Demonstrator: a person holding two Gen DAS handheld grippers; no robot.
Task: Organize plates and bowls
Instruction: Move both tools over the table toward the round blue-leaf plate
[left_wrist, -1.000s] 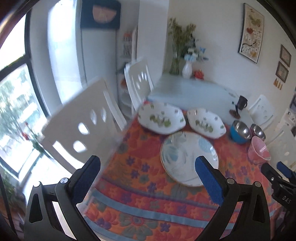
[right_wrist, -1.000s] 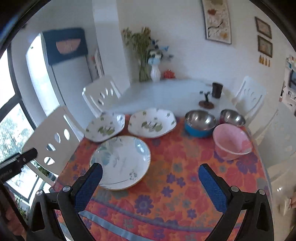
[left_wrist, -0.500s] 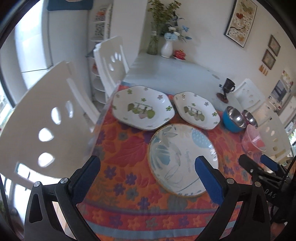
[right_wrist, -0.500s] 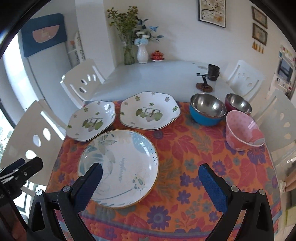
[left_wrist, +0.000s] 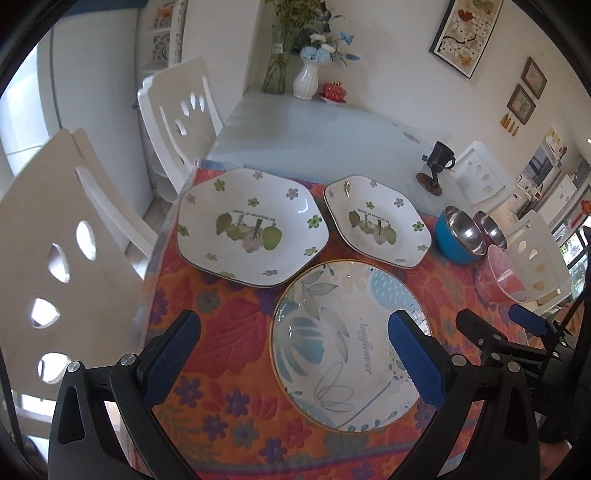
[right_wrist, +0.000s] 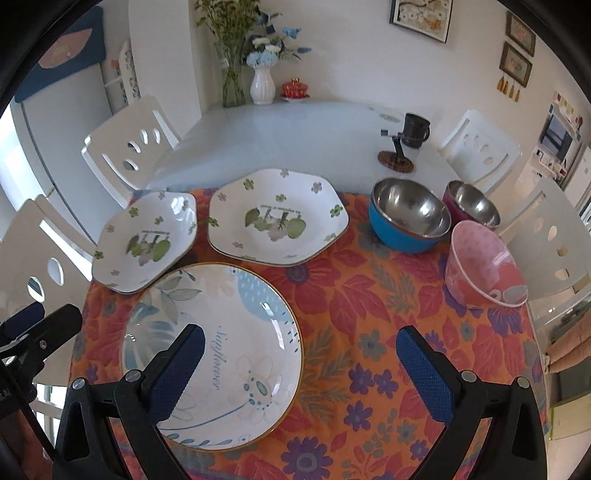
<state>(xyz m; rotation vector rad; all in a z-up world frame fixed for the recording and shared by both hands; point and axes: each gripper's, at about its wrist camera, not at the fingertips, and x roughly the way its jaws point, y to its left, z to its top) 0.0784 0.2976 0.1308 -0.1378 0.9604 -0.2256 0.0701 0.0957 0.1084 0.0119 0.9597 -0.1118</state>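
A round blue-leaf plate (left_wrist: 343, 343) (right_wrist: 218, 343) lies nearest on the orange floral cloth (right_wrist: 369, 314). Behind it sit two hexagonal white plates with green fruit prints (left_wrist: 251, 232) (left_wrist: 376, 221) (right_wrist: 144, 243) (right_wrist: 277, 218). To the right stand a blue steel bowl (right_wrist: 408, 214) (left_wrist: 460, 234), a maroon steel bowl (right_wrist: 472, 203) and a pink bowl (right_wrist: 480, 264) (left_wrist: 500, 275). My left gripper (left_wrist: 293, 334) hovers open above the round plate's left side. My right gripper (right_wrist: 301, 347) hovers open over that plate's right edge, holding nothing.
White chairs (left_wrist: 55, 236) (right_wrist: 484, 147) ring the table. On the bare grey far half stand a dark mug (right_wrist: 415, 130), a small stand (right_wrist: 397, 158), a white vase with flowers (right_wrist: 262, 86) and a red lidded dish (right_wrist: 294, 88).
Both grippers have come forward and tilted down over the table, so the plates fill more of each view. Nothing on the table has moved, and both grippers stay open.
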